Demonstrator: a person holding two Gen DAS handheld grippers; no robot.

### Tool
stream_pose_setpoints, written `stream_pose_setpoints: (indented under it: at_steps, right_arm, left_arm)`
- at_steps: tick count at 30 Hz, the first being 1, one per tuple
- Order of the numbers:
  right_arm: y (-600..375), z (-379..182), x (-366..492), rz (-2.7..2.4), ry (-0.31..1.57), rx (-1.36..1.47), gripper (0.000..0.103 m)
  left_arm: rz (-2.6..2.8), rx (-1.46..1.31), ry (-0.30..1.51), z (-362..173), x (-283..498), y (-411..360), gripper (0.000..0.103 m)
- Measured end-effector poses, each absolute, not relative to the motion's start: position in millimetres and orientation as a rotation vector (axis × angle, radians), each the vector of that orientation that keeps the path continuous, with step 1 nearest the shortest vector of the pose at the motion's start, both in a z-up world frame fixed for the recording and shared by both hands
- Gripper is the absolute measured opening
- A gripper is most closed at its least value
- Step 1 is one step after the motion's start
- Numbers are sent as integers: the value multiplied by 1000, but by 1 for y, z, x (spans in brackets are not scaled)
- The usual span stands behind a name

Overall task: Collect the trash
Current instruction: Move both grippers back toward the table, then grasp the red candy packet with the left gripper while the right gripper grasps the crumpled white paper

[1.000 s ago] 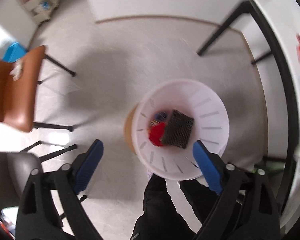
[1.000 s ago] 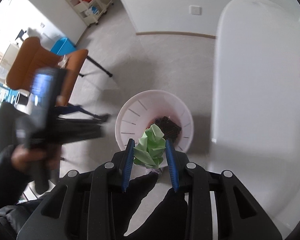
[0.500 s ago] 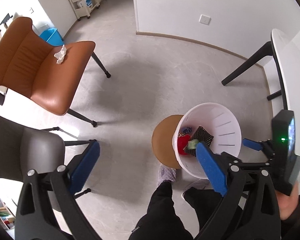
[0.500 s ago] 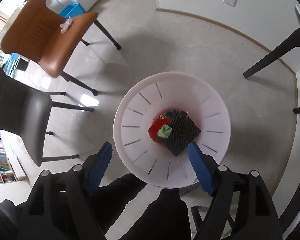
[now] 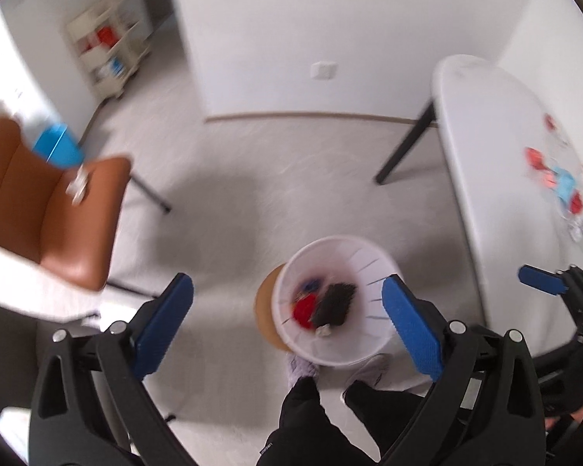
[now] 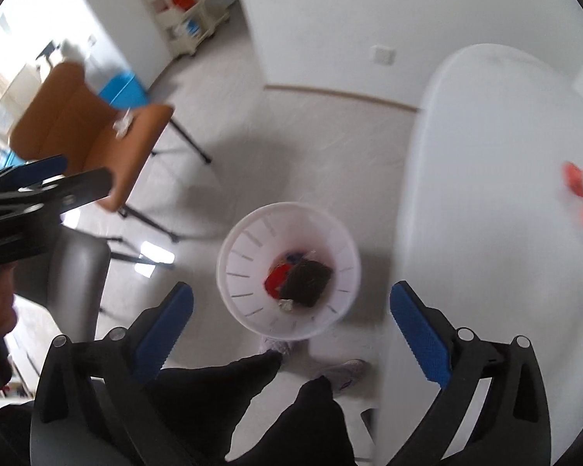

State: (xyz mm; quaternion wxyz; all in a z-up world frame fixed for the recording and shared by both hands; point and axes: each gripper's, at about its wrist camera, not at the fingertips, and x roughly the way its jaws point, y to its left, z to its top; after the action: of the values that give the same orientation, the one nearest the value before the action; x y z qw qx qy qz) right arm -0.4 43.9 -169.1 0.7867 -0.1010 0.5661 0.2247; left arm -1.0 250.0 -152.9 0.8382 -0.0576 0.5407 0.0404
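Observation:
A white slotted bin (image 5: 365, 268) stands on the floor below both grippers. It holds a red piece (image 5: 305, 310), a black mesh piece (image 5: 336, 305) and a small pale crumpled piece (image 5: 323, 331). My left gripper (image 5: 287, 287) hangs high above the bin, open and holding nothing. My right gripper (image 6: 291, 291) is above the same bin (image 6: 252, 240) with its jaws opening and nothing between them. Red and blue wrappers (image 5: 555, 182) lie on the white table (image 5: 486, 155). A white tissue (image 6: 122, 126) sits on the brown chair (image 6: 77, 116).
A grey chair (image 6: 77, 272) stands at the left near the person's dark trouser legs (image 6: 283, 407). A round brown disc (image 5: 266, 310) lies beside the bin. A black table leg (image 5: 404, 147), a shelf cart (image 5: 105, 54) and a blue box (image 5: 56, 143) stand further off.
The right gripper let go of the green crumpled paper, which dropped into the bin, and its jaws spread wide. Both grippers rose, so the bin looks smaller.

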Motion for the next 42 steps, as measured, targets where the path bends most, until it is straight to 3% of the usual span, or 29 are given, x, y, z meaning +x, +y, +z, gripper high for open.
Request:
stream_pose_setpoints:
  at_steps: [7,21,30,42]
  right_arm:
    - [-64,-135,-12,261,1200,-87,100]
    - [-257,-142,-47,-130,1167,175,100]
    - [-317,-156,-46,-251,1168,283,100]
    - [-362,-167,5,-309,1137,417,100]
  left_arm:
    - [-123,-32,1097,-127,32,144,94]
    - [-418,149,1132,-123,73,-44,95]
    - [-463,225,1157,-131,124,-101,95]
    - [-376,26,1251,-166,251,-175,95]
